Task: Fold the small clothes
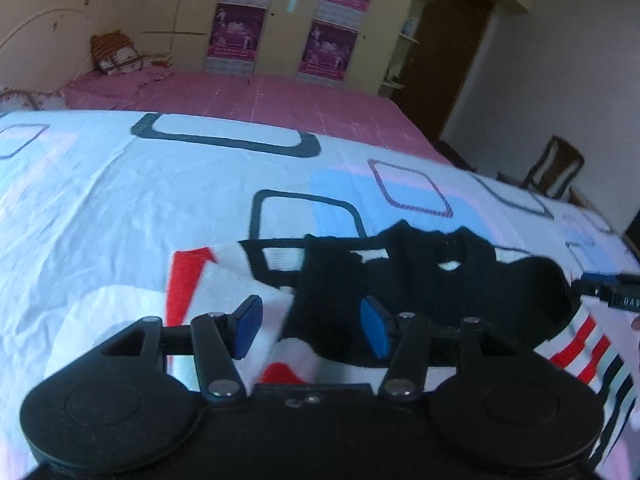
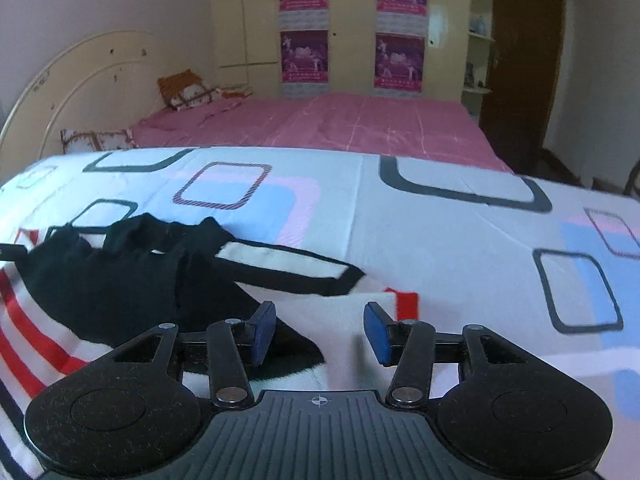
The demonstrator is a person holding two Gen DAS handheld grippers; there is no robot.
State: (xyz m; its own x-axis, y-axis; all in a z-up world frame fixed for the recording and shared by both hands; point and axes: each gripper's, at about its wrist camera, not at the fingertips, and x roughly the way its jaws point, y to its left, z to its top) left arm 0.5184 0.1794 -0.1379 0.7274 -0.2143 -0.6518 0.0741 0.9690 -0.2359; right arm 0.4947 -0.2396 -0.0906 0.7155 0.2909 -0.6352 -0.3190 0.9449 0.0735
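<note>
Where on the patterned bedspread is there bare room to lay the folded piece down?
Bare spread lies beyond the black knit garment, toward the pink sheet, and wide to its right around the dark-outlined squares. It is crowded in front of both grippers, where the garment lies on the red-, black- and white-striped cloth.

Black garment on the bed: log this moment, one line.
black garment flat on striped cloth | left gripper open above it | right gripper open, empty
</note>
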